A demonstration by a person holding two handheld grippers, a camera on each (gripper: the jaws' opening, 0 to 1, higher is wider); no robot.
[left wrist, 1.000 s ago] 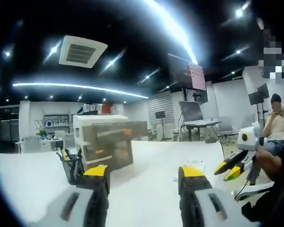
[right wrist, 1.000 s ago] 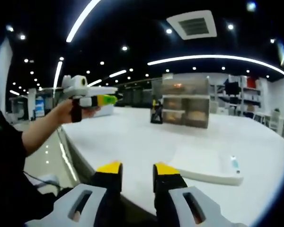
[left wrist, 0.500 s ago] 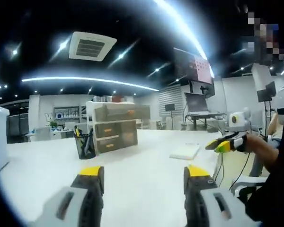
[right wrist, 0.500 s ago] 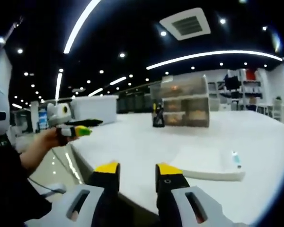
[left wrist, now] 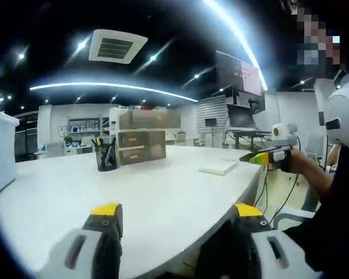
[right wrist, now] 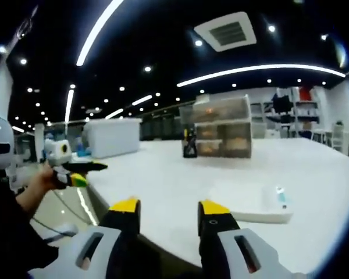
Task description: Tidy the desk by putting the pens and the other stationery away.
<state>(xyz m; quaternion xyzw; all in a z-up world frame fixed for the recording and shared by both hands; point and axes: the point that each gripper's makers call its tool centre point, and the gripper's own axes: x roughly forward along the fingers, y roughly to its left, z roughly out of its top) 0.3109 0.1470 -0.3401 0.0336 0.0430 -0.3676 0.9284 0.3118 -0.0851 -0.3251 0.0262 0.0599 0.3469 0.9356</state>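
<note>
Over the near edge of the broad white desk (left wrist: 151, 192), in the left gripper view, the left gripper (left wrist: 173, 210) hovers with its yellow-tipped jaws spread wide and nothing between them. Toward the far edge stands a black mesh pen cup (left wrist: 106, 157) bristling with pens, just beside a clear plastic drawer unit (left wrist: 141, 145) on its right. Further right, near the desk's right edge, lies a flat white notepad (left wrist: 218, 168). Off the desk at far right, the right gripper (left wrist: 253, 157) is held level in a hand. In the right gripper view that left tool sits off the left edge, and the right gripper's own jaws are parted, empty. On the notepad's top lies a small white tube with a teal cap (right wrist: 280, 197).
</note>
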